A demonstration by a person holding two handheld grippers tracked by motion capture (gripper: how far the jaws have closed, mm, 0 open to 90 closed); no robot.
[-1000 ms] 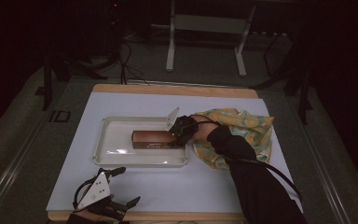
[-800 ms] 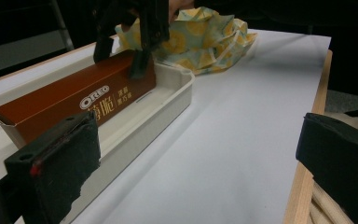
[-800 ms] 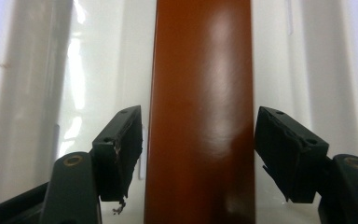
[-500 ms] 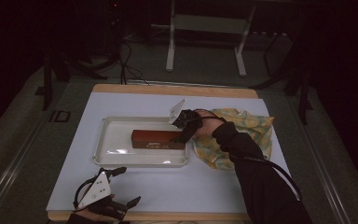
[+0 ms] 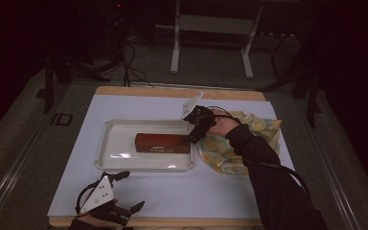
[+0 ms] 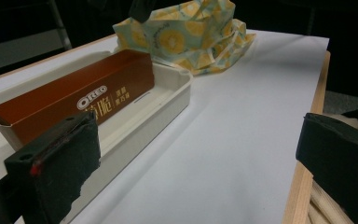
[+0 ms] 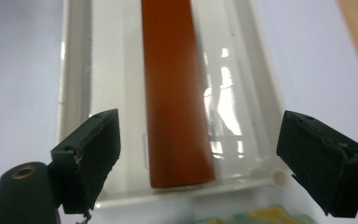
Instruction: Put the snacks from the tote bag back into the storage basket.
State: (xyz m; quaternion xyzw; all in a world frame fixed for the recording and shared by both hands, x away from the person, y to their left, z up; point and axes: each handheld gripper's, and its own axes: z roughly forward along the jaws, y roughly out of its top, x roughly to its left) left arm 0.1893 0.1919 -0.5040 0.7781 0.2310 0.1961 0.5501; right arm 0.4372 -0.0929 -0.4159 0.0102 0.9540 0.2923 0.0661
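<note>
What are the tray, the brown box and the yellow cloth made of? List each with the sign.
Tray: probably glossy white plastic; bright glare on its floor, moulded rim.
Brown box: likely printed cardboard with a satin finish; sharp folded edges, open flap end, OREO print in the left gripper view.
Yellow cloth: soft printed fabric, it seems; crumpled folds, citrus pattern.

Both tools (image 5: 132,209) (image 5: 194,134) wide apart

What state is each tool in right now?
Left tool: open, empty, at table's near edge.
Right tool: open, holding nothing, jaws either side of brown box.
</note>
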